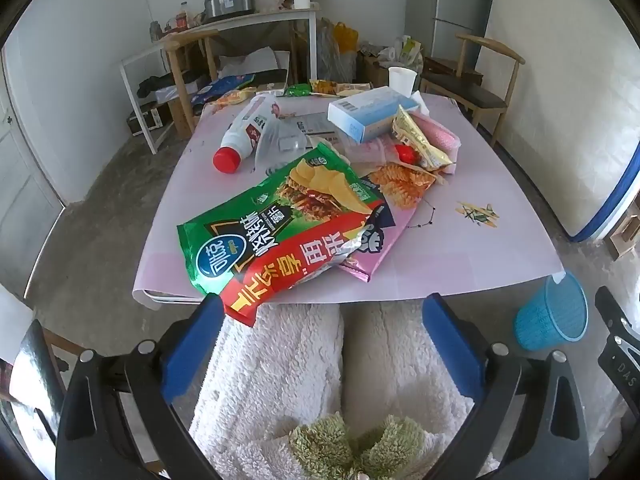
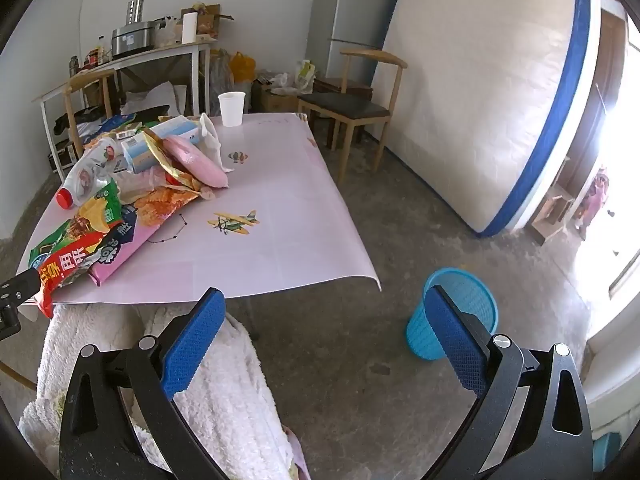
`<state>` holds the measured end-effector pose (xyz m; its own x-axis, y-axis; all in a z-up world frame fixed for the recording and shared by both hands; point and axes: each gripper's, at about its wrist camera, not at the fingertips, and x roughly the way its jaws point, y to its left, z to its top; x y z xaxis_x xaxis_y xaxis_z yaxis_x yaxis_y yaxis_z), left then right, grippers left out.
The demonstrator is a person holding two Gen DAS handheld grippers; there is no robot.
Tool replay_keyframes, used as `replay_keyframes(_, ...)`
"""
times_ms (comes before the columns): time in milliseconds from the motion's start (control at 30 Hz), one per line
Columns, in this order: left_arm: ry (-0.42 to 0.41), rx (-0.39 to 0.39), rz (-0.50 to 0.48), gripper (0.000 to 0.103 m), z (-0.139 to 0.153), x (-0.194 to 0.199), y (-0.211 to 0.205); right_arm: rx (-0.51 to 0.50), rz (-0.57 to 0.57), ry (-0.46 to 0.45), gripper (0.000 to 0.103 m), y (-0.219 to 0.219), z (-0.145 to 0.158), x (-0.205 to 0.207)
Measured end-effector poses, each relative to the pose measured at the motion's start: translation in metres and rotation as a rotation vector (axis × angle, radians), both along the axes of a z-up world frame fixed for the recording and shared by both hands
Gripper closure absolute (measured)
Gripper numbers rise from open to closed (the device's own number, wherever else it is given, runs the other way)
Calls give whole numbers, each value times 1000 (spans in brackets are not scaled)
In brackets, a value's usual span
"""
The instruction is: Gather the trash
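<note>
My left gripper [image 1: 322,312] is spread wide, nothing between the blue pads, hanging just short of the table [image 1: 460,256] edge. The red bag [image 1: 288,276] droops over that edge at about eleven o'clock from the gripper, its corner just beside the left pad; I can't tell if they touch. The green chip bag [image 1: 280,208] lies partly under it, with a pink packet [image 1: 384,256] at its three o'clock. Further up at twelve, a white bottle [image 1: 248,132] with a red cap lies on its side, a blue-white box [image 1: 372,114] sits atop the heap, and a paper cup [image 1: 402,78] stands at the far edge.

My right gripper [image 2: 324,320] is also wide and holding nothing, off the table, over bare floor. The blue bin [image 2: 468,300] stands on the floor at three o'clock of it, partly behind the right pad. From this side the trash heap sits at ten o'clock.
</note>
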<state>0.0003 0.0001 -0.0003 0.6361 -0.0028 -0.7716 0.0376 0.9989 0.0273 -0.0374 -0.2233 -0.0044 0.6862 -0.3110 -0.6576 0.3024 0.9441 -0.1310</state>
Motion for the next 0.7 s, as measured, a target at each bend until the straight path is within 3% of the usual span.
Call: replay_keyframes(700,5,-5,0,6,-2,-1,0,4,4,-1,8,6,5,4)
